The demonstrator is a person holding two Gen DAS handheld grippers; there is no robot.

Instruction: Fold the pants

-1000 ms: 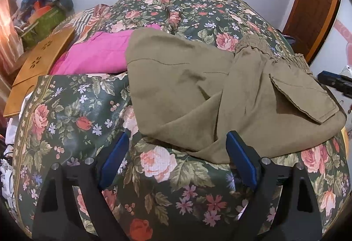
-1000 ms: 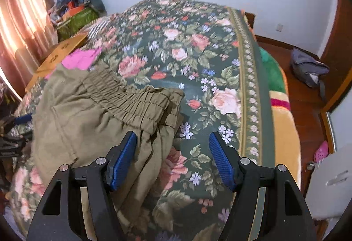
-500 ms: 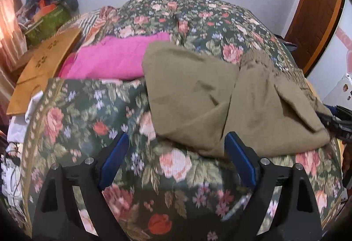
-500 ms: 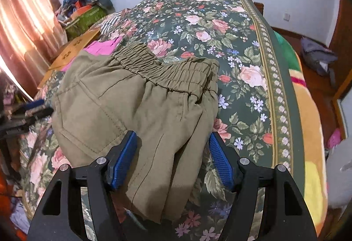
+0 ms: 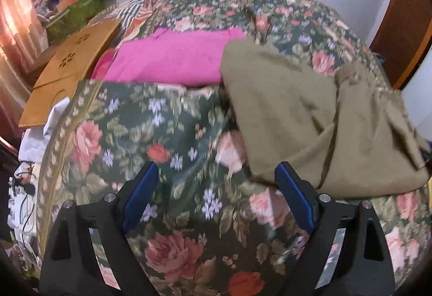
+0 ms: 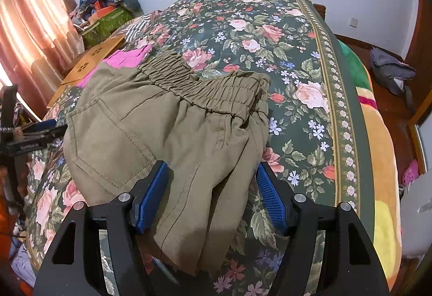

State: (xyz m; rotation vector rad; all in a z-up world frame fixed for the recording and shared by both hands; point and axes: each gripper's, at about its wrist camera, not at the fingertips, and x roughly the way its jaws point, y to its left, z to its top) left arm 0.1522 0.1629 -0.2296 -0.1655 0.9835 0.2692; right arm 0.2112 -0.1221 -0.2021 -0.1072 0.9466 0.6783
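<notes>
On the bed (image 6: 302,53): olive pants (image 6: 162,134), folded, beside pink cloth (image 5: 172,55).
Left tongs (image 5: 216,196): apart, empty.
Right tongs (image 6: 210,198): apart, straddling pants.

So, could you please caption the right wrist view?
Open right gripper over olive pants on a floral bedspread.

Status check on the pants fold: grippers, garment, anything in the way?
Left gripper open, empty, over bedspread. Right gripper open, straddling olive pants, no grip. Pants bunched, fold unfinished. Pink cloth touches their far edge.
</notes>
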